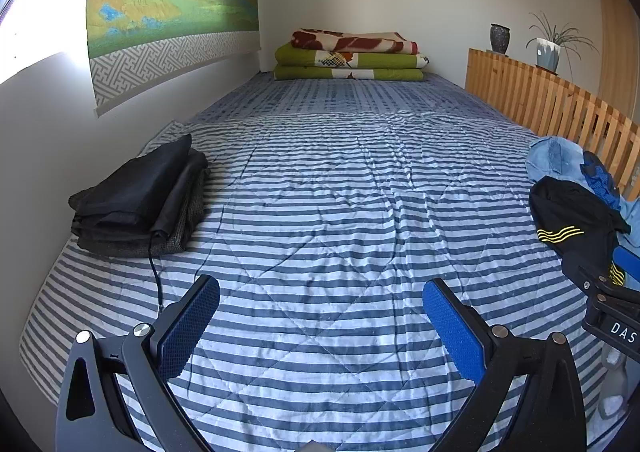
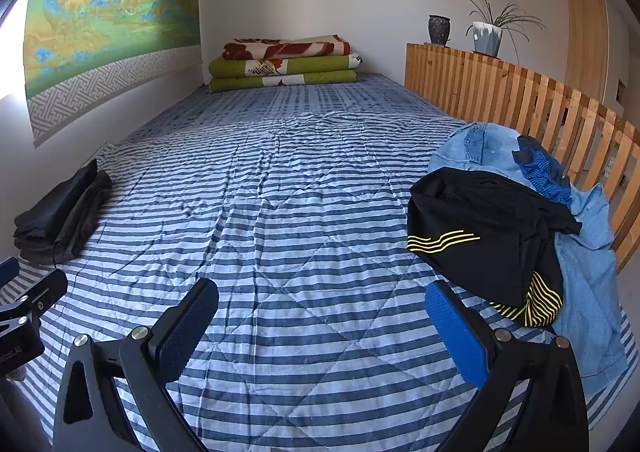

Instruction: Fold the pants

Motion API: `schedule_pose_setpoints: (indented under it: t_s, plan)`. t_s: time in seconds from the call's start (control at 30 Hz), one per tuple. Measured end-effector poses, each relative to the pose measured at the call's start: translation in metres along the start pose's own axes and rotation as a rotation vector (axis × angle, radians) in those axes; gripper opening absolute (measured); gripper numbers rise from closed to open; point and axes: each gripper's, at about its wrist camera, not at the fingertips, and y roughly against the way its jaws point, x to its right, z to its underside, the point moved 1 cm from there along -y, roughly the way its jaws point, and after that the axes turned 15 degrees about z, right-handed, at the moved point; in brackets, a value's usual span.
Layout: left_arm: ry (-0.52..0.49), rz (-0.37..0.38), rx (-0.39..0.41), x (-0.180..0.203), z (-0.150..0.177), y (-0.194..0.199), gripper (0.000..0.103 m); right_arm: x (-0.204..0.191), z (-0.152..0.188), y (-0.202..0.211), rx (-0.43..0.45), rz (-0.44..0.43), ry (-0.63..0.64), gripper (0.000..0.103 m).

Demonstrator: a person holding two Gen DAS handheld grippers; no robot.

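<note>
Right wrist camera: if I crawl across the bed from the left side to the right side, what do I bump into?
Folded dark clothes → striped quilt → black pants with yellow stripes → blue jeans → wooden rail.

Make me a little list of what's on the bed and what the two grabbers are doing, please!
bed cover: blue and white stripes, wrinkled
folded pile: dark clothes, stacked near the wall
messy pile: black pants with yellow stripes on top of blue jeans, beside the wooden rail
blankets: folded at the far end
left gripper: open, holding nothing
right gripper: open, holding nothing
</note>
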Motion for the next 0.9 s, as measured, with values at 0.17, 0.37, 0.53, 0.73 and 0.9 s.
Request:
schedule_pose_setpoints:
  t_s: [0.17,0.37,0.53,0.73,0.9]
  plan:
    - [0.002,0.003,0.001,0.0004,0.0014,-0.0007,0.103,-0.0011,0.0008,-0.001,-0.002,-0.003,0.001,0.102]
    - [0.001,0.002,-0.01,0.0011,0.0025,-0.0044,0.103,-0.0001,0.0018,-0.0018,-0.005,-0.003,-0.003,0.102]
    - [-0.002,0.003,-0.015,0.0008,0.0033,-0.0061,0.103,0.0005,0.0026,-0.0038,-0.014,-0.005,-0.003,0.102]
    - [-0.002,0.004,-0.016,0.0008,0.0035,-0.0067,0.103,0.0003,0.0032,-0.0044,-0.017,-0.007,-0.002,0.102]
    - [0.0,0.004,-0.021,0.0008,0.0037,-0.0088,0.103,-0.0006,0.0038,-0.0075,-0.025,-0.006,0.0,0.102]
